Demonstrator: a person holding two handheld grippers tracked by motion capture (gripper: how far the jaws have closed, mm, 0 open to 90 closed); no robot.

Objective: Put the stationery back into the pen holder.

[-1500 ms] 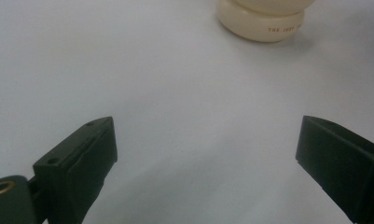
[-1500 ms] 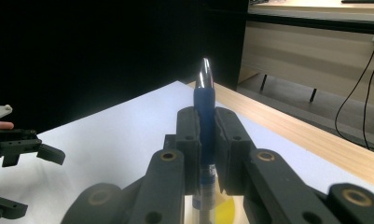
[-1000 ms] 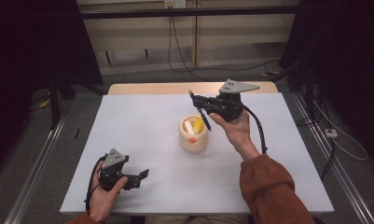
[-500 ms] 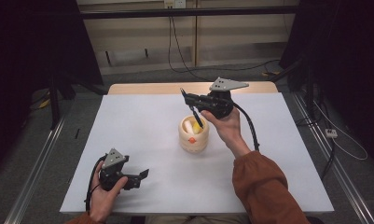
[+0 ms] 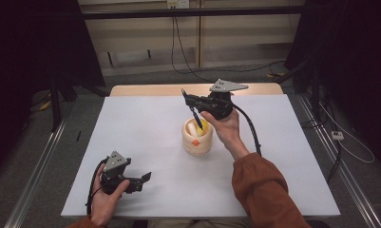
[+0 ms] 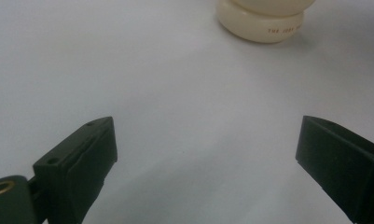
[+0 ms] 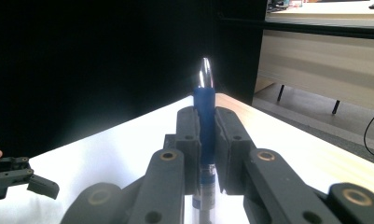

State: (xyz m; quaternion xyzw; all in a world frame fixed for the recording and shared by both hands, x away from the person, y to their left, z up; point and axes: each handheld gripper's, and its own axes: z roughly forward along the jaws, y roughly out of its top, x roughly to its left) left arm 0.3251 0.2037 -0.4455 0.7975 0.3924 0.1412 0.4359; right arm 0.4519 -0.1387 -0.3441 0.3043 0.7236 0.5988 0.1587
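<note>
A cream cup [image 5: 196, 141] stands mid-table with something yellow inside and an orange mark on its front. My right gripper [image 5: 191, 101] hovers just behind and above it, shut on a pen [image 5: 194, 114] that slants down, its lower end at the cup's mouth. In the right gripper view the pen [image 7: 204, 109] has a blue grip and a silver tip, pinched between the fingers [image 7: 187, 135]. My left gripper [image 5: 141, 182] rests open on the table near the front left, nothing between its fingers [image 6: 84, 154]. The cup's base [image 6: 260, 21] lies ahead of it.
A white sheet covers the table [image 5: 145, 123], with a wooden strip along the far edge [image 5: 150, 89]. A cable [image 5: 249, 128] trails from the right gripper past the forearm. Dark curtains and floor cables surround the table.
The right hand has shifted left and slightly down with the pen, bringing its lower end over the cup's mouth. The left hand has stayed put.
</note>
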